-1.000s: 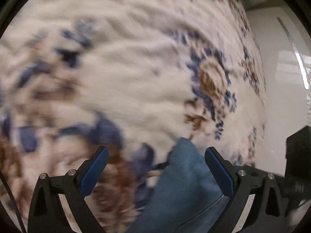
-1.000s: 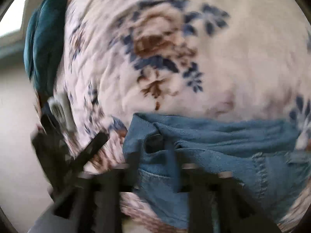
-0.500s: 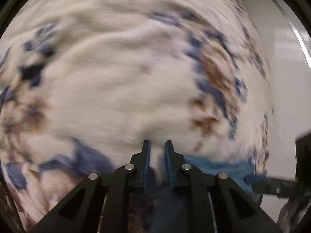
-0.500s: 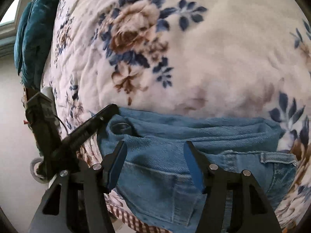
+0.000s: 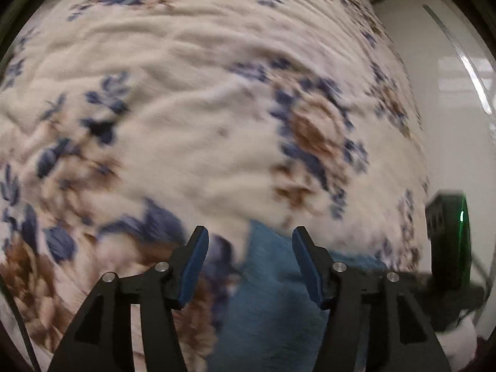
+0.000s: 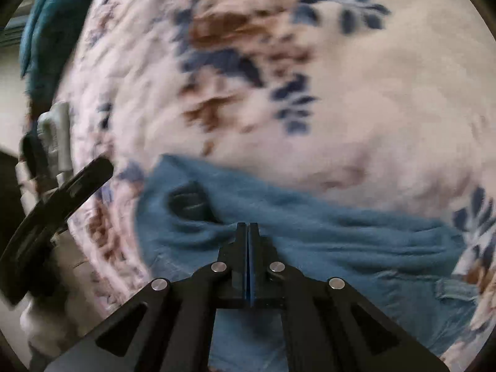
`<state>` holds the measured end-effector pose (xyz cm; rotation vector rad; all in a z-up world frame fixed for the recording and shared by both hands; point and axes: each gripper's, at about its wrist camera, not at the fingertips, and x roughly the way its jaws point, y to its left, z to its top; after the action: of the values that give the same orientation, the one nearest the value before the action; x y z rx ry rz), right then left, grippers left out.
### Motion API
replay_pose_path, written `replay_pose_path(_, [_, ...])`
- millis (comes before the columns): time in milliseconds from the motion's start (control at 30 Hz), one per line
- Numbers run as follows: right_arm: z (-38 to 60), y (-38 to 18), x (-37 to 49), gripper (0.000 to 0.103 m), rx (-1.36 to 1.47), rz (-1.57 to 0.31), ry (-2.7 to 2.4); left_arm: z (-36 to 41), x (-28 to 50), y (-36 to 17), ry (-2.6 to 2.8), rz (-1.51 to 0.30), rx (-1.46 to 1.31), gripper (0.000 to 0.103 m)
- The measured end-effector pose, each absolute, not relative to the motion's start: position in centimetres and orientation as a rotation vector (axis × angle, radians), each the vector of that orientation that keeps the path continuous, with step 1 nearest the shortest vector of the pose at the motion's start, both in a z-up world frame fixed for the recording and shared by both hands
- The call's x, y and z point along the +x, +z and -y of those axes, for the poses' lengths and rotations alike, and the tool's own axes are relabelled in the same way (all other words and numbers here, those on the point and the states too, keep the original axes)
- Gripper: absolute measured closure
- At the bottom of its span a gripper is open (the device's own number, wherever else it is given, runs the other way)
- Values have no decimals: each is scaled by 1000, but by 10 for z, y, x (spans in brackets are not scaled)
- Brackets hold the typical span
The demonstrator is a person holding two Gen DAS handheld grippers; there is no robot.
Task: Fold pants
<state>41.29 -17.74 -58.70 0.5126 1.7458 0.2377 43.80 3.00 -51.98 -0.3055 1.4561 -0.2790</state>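
Jaws of the left gripper (image 5: 249, 241) have just been opening and stand released over a blue fold of the pants (image 5: 269, 294) on the floral bedspread (image 5: 192, 130), so that corner looks let go, while the right gripper (image 6: 248, 228) has just clenched, seemingly pinching the denim's far-left bunched waist.

Ahead of both tongs spreads a cream quilt (image 5: 192, 142) printed with brown roses and navy-blue leaves; the print repeats to either side of the fingers. The pants (image 6: 325, 241) below and beyond the right gripper (image 6: 248, 228) are mid-blue denim with paler stitching near the belt loop at its right. Both tools are black; the left gripper (image 5: 249, 249) carries blue pads (image 5: 195, 266) on its fingers. Far to the upper left of the right tongs lies a teal cloth (image 6: 46, 28). Right of the left tongs, a black device shows a green light (image 5: 462, 217) against a white wall (image 5: 452, 130).
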Motion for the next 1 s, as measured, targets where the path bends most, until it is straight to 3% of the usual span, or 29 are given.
replay_pose_path(233, [218, -545, 398, 102, 619, -1637, 222, 23, 435, -564, -312, -1550, -4, 46])
replay_pose_path(367, [231, -531, 383, 98, 536, -1647, 208, 9, 447, -561, -286, -1560, -86, 44])
replay_pose_path(433, [248, -516, 369, 69, 536, -1595, 195, 3, 443, -541, -302, -1511, -130, 42])
replay_pose_path(467, [258, -510, 361, 23, 547, -1559, 185, -2, 438, -529, -318, -1489, -159, 35])
replay_pose_path(500, [266, -505, 351, 0, 560, -1519, 178, -8, 430, -519, -337, -1475, -202, 22])
replay_pose_path(567, [286, -498, 327, 0, 591, -1475, 135, -20, 414, -510, -372, -1487, -284, 17])
replay_pose_path(767, [357, -518, 231, 0, 975, -1381, -35, -67, 351, -507, -274, -1463, -544, 17])
replay_pose_path(1000, [365, -588, 141, 0, 1471, -1251, 40, -86, 298, -567, -345, -1512, -882, 17])
